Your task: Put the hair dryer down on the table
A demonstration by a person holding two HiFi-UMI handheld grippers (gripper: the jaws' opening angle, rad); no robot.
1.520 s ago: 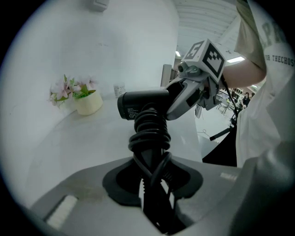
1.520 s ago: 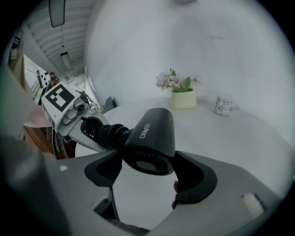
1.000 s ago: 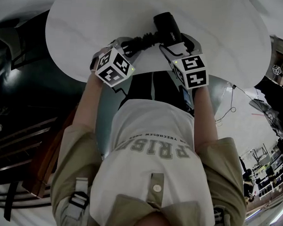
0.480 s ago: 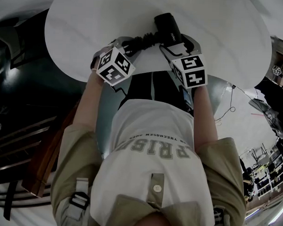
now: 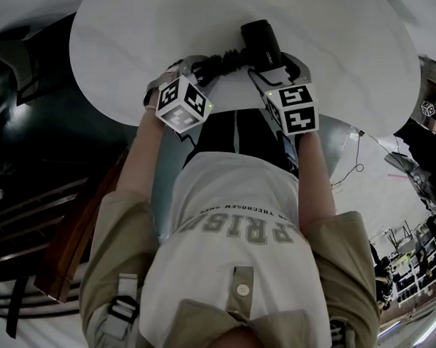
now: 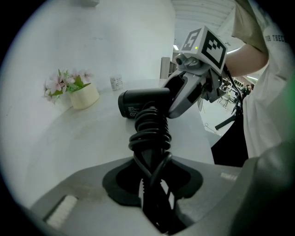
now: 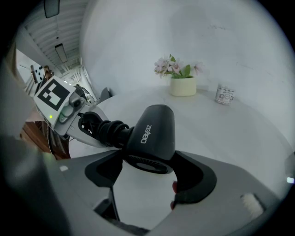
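Observation:
A black hair dryer [image 5: 262, 41] is over the near part of the round white table [image 5: 137, 38], its cord wound around the handle [image 5: 222, 61]. My left gripper [image 5: 200, 64] is shut on that wrapped handle [image 6: 150, 133]; in the left gripper view the jaws [image 6: 151, 173] pinch the cord coils. My right gripper [image 5: 275, 65] holds the dryer's body: in the right gripper view its rear grille end [image 7: 150, 138] sits between the jaws [image 7: 147, 168], touching both. Whether the dryer touches the tabletop I cannot tell.
At the table's far side stand a cream pot of pink flowers [image 7: 183, 85] and a small patterned jar [image 7: 225, 94]. The table's near edge runs just under both grippers. Dark furniture [image 5: 54, 150] stands to the left and cables lie on the floor at right [image 5: 354, 160].
The left gripper's marker cube has tilted a little, showing other faces. The dryer has shifted very slightly to the right. The right gripper has kept still.

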